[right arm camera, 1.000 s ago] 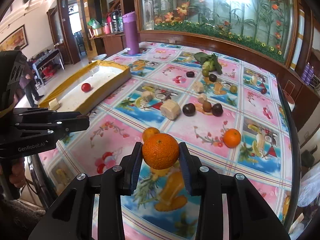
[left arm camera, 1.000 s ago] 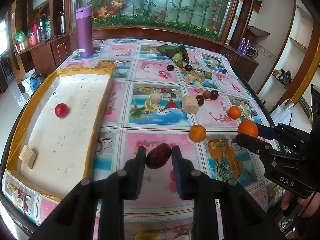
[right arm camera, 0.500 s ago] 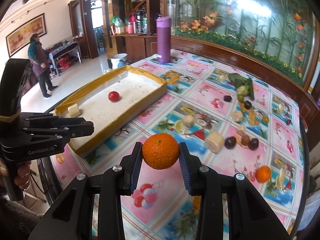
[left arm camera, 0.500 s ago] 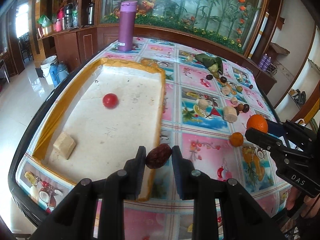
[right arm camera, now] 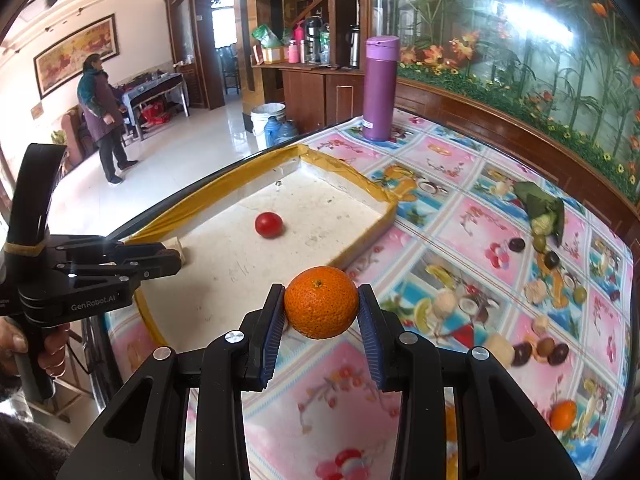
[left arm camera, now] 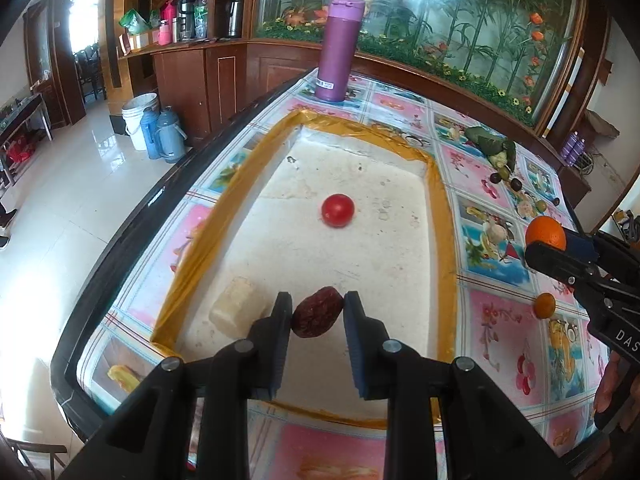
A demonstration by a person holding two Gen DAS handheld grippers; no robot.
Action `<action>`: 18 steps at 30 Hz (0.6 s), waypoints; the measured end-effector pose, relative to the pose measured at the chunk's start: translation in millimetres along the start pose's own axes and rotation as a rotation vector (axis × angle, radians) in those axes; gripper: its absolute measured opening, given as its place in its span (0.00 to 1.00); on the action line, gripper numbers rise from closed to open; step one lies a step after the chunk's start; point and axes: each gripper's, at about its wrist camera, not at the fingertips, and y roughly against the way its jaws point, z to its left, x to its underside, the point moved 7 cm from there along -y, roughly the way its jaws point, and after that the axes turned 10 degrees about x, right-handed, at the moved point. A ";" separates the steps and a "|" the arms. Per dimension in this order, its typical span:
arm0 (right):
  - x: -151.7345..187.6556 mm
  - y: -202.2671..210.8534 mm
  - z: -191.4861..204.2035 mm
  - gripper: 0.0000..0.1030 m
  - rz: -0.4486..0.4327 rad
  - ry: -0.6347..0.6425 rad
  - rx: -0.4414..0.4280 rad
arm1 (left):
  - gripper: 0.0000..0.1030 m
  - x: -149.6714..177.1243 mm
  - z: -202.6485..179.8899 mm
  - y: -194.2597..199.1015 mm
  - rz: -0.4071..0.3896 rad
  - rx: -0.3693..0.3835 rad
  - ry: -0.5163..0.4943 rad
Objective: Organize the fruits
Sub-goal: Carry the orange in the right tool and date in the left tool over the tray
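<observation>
Left gripper (left arm camera: 317, 312): fingers clamped on a dark red date (left arm camera: 316, 317), above the tray (left arm camera: 440, 216)
Right gripper (right arm camera: 321, 308): fingers pinching an orange (right arm camera: 321, 302), over the tabletop (right arm camera: 460, 216) beside the tray
Tray: holds a tomato (left arm camera: 338, 210); a pale block (left arm camera: 236, 311)

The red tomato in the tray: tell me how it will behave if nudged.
The red tomato looks round and smooth, so it would probably roll freely on the tray's flat white floor. The raised yellow rim should likely stop it. Its glossy skin may be slippery.

the table (left arm camera: 492, 320) carries a tray (left arm camera: 444, 240) along its left edge, a purple flask (left arm camera: 338, 48) at the far corner, and loose fruit (right arm camera: 540, 348) toward the right edge.
</observation>
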 end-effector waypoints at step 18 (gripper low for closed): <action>-56.5 -122.4 18.9 0.34 0.131 0.010 -0.015 | 0.28 -40.7 28.6 -58.1 0.066 -0.029 -0.007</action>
